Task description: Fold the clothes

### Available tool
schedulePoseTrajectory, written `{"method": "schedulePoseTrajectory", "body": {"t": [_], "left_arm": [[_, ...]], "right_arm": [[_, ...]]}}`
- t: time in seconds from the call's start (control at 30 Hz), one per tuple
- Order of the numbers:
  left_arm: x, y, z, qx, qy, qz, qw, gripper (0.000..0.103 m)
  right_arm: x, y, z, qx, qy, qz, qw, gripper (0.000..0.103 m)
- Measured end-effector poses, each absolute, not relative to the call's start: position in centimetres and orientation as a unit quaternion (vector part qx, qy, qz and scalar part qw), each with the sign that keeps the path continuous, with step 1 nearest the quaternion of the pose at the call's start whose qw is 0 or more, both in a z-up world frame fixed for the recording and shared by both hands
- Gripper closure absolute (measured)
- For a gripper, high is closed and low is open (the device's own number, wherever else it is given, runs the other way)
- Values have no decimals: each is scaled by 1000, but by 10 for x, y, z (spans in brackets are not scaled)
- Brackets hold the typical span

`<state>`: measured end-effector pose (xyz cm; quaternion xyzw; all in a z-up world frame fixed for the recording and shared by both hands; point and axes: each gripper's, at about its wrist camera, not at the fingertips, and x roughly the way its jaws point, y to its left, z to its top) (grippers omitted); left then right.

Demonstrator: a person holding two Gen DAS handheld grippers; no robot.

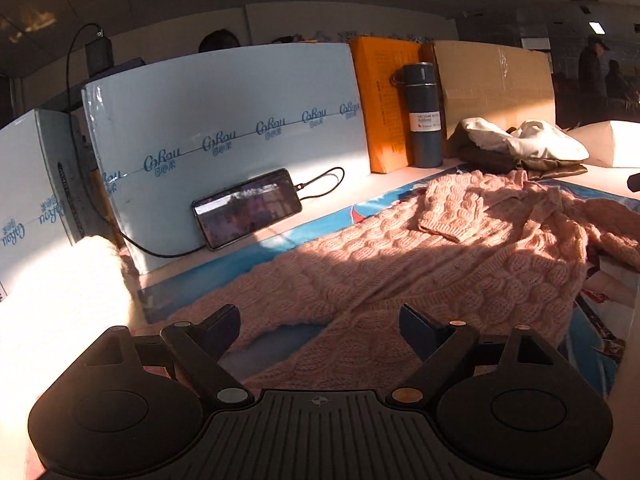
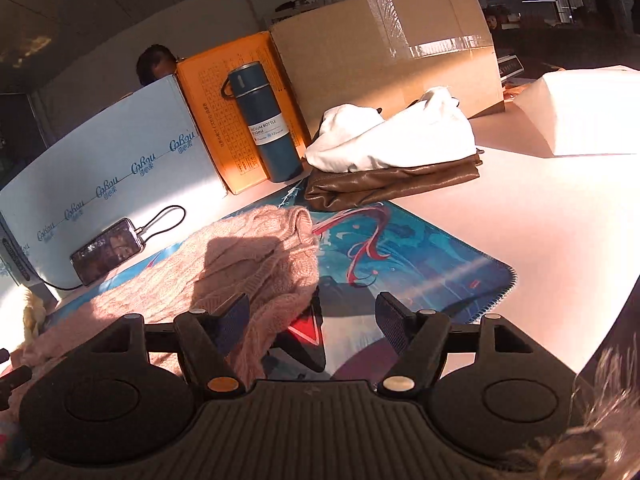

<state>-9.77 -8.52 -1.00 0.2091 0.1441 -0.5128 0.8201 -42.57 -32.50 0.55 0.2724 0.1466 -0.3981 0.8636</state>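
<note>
Two hand-held grippers, both gaping with nothing between their pads: the left hand-held gripper over the one pink knit sweater, the right hand-held gripper just beside its edge. The sweater lies spread on one blue mat on the bench. Beyond: one phone, one flask, one folded pile.

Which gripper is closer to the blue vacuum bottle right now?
Right, likely. The right gripper is open over the sweater's edge, with the bottle fairly close ahead. The left gripper is open at the sweater's far end, bottle farther off.
</note>
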Motion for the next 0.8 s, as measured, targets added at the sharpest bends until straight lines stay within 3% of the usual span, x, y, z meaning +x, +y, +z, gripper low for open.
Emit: {"method": "schedulePoseTrajectory", "body": {"t": [0.13, 0.33, 0.37, 0.43, 0.5, 0.8], "left_arm": [[-117, -104, -29, 285, 139, -524, 790, 14], [-117, -103, -29, 283, 138, -522, 792, 12], [-117, -103, -28, 283, 138, -523, 793, 12], [-115, -102, -28, 278, 141, -525, 792, 11], [-114, -102, -28, 274, 144, -526, 792, 11], [-106, -101, -29, 255, 164, -534, 789, 10]], "right_arm": [[-464, -295, -3, 291, 148, -381, 865, 35], [-478, -259, -17, 309, 170, -310, 883, 36], [-476, -256, -20, 310, 177, -307, 882, 40], [-470, -250, -23, 308, 188, -301, 883, 68], [-461, -248, -22, 290, 184, -291, 893, 89], [-404, -296, 16, 295, 62, -167, 939, 93]]}}
